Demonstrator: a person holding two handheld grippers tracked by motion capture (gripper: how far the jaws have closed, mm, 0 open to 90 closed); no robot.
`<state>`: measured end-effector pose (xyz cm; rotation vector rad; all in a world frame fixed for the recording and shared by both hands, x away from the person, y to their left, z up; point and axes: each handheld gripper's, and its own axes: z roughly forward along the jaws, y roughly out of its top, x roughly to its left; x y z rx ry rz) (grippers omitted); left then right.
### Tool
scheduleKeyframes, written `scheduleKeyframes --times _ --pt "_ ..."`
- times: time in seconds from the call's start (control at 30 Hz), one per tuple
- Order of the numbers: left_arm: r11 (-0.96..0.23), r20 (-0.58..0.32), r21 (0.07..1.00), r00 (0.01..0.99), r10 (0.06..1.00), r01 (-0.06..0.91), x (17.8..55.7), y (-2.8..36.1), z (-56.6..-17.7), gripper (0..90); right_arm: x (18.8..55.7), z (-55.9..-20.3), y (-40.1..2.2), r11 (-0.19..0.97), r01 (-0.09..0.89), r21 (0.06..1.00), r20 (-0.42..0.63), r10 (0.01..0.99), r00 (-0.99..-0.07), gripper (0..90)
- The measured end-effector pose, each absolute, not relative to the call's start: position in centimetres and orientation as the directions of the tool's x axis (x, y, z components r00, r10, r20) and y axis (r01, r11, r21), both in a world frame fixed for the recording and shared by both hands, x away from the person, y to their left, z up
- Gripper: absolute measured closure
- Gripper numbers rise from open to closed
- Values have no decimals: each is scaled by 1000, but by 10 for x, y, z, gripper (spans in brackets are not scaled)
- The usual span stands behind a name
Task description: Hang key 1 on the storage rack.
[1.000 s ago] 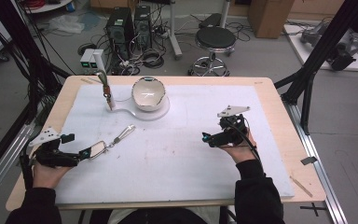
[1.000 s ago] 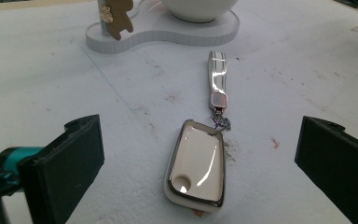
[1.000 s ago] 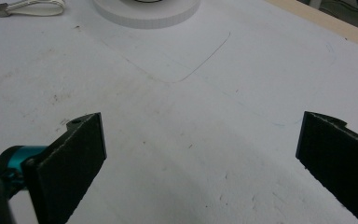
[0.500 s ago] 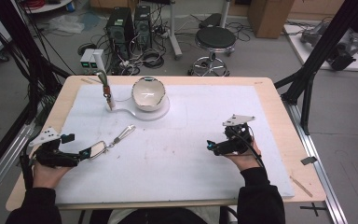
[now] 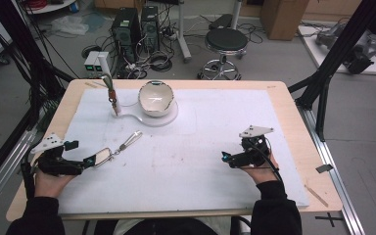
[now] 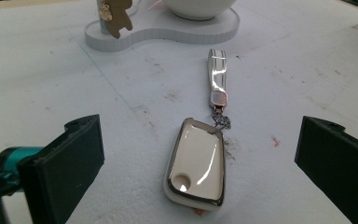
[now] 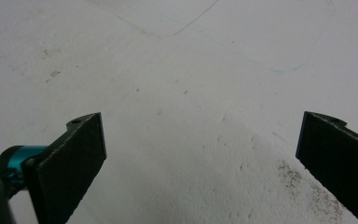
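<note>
Item: left gripper (image 6: pixel 200 154) poised over glossy cream key fob with chrome rim (image 6: pixel 196 163), jaws spread wide, nothing held.

Risk, judged: the slick, rounded fob could have squirted out or skidded on the white foam mat (image 5: pixel 200 147) if the jaws closed off-centre; its striped metal strap (image 6: pixel 217 77), trailing toward 12 o'clock, could have snagged. Left forearm lay low at the table's 8 o'clock. Right gripper (image 5: pixel 232 159), at 4 o'clock, was wide open, empty. White bowl (image 5: pixel 155 98) stood at 12 o'clock.
</note>
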<state>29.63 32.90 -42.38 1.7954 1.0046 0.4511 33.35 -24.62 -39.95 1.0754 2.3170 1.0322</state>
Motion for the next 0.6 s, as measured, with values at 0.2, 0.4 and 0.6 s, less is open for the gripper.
scheduleKeyframes --times 0.2,0.4,0.6 --pt "-170 -132 886 587 799 431 296 329 -424 17 332 -403 -250 430 496 754 -29 776 -630 6" --pt "-171 -132 886 587 799 432 296 329 -424 17 330 -405 -253 424 500 755 -22 778 -627 7" --pt "-175 -130 884 588 798 433 296 329 -424 17 328 -408 -258 420 505 754 -16 781 -625 7"
